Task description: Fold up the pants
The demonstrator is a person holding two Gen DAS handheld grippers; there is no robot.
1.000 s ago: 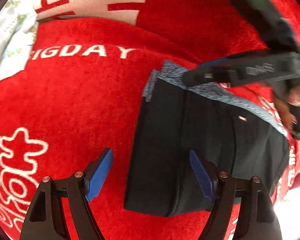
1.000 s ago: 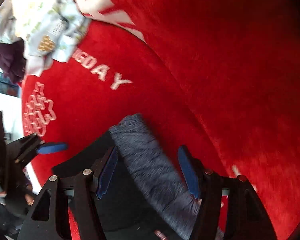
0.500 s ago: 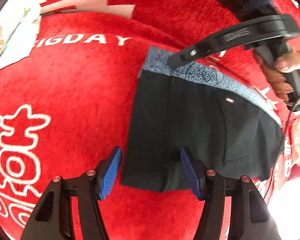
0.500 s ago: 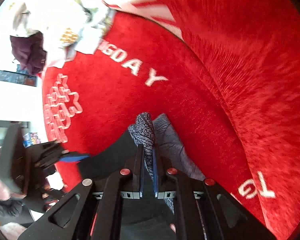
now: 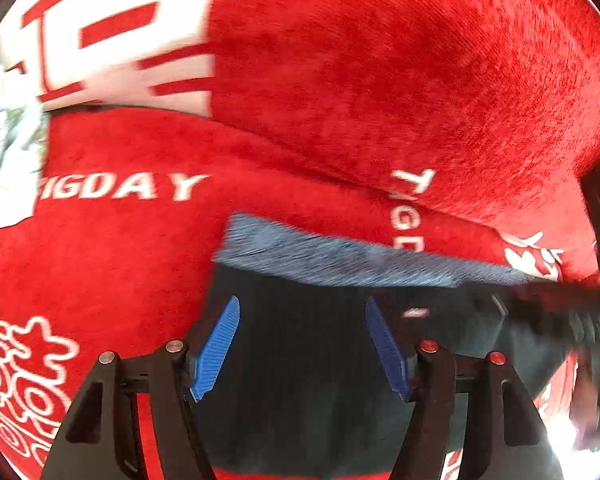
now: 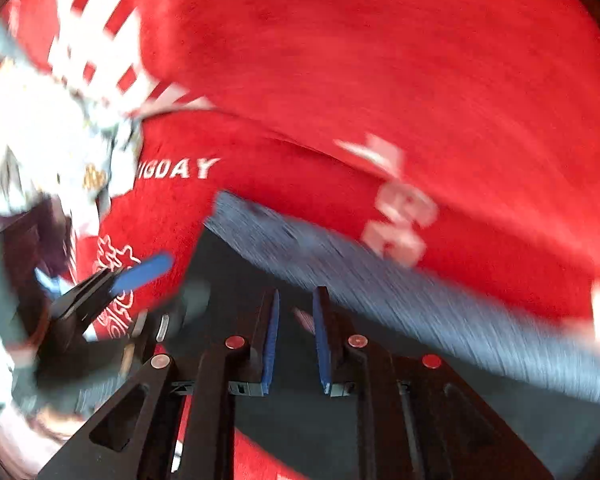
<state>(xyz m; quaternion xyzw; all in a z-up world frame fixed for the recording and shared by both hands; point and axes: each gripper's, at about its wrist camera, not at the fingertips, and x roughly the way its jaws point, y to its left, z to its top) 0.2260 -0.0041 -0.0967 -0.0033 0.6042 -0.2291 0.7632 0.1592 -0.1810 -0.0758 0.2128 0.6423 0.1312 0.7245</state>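
bare red blanket [image 5: 112, 264] left of pants [image 5: 308, 344]

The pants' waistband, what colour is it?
The waistband is heathered blue-grey, against black pants; clearest in the left wrist view.

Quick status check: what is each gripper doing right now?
Left gripper: jaws open wide over the black pants, holding nothing.
Right gripper: jaws slightly apart, nothing visibly between them.

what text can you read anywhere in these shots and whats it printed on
"IGDAY": white letters on the red blanket, cut off at the left; also readable in the right wrist view.
"TIGD": white, running sideways on the same blanket, partly hidden behind the pants' grey waistband.
Large red marks on the white patch: too cropped to read.
Small pale tag on the pants: blurred, unreadable.
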